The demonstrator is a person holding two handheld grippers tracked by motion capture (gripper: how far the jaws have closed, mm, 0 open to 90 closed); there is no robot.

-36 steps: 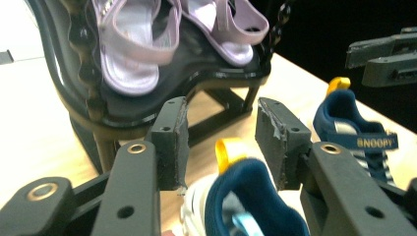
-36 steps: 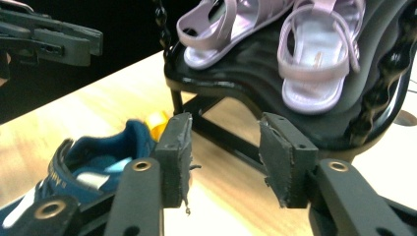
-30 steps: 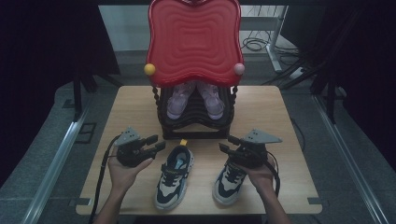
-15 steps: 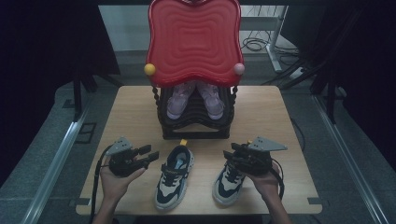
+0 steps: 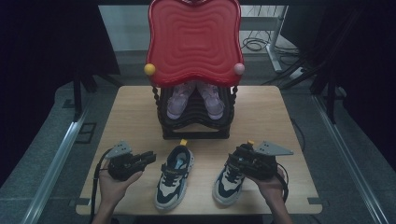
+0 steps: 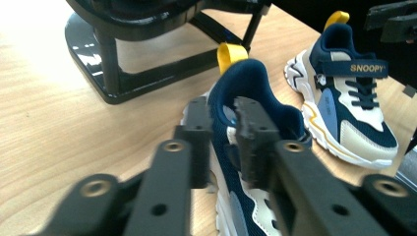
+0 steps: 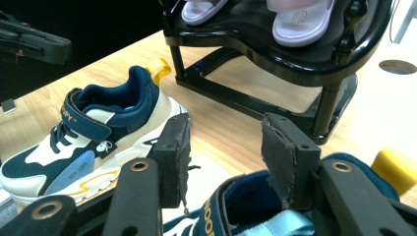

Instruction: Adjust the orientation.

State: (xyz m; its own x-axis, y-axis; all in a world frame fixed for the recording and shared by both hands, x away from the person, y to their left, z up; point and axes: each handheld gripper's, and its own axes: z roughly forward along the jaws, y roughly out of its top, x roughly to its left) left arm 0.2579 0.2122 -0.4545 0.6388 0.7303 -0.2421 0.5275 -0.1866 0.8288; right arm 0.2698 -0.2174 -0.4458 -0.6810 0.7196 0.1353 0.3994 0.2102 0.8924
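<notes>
Sneakers [image 5: 173, 177]: two on table; left gripper [image 5: 148, 157] jaws narrowly parted, right gripper [image 5: 235, 157] spread.

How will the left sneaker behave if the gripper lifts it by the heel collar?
The left sneaker looks padded, so its collar would likely squash. It's small, probably light. Held at the heel, its toe may droop. The left gripper stands slightly open.
</notes>
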